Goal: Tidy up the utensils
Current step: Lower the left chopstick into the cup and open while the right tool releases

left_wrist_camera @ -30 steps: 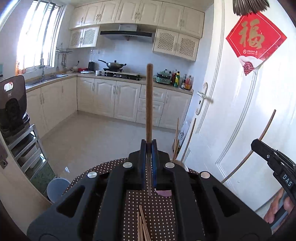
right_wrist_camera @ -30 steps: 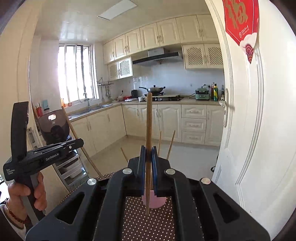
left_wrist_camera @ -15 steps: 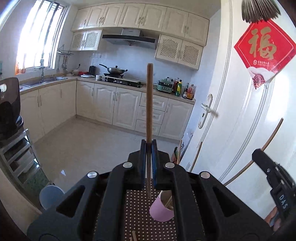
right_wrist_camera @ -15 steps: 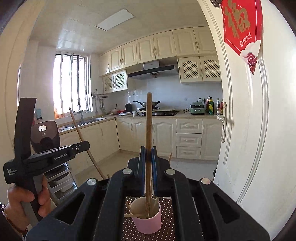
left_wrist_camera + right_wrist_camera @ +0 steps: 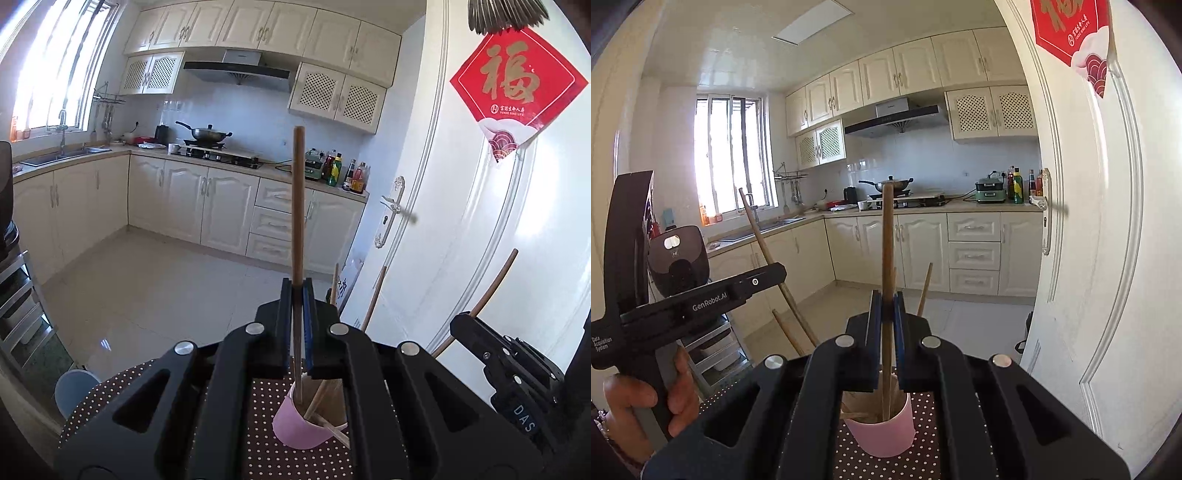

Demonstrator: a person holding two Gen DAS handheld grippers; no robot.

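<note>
In the left wrist view, the left hand-held gripper sits at lower centre, clenched on a wooden chopstick that stands nearly upright, its top reaching the middle of the frame and its lower tip inside the pink cup. The cup stands on the dotted desk at the bottom, and more sticks lean in it toward the right. At the lower right edge the right hand-held gripper shows from the side, grasping a second chopstick that slants up to the right.

In the right wrist view, the right hand-held gripper at lower centre is clenched on its chopstick, also nearly upright, with the lower end down in the pink cup at bottom centre on the dotted desk. Other sticks rest in the cup, one leaning right. At the left, a hand grips the handle of the left hand-held gripper, whose chopstick slants up to the left.
</note>
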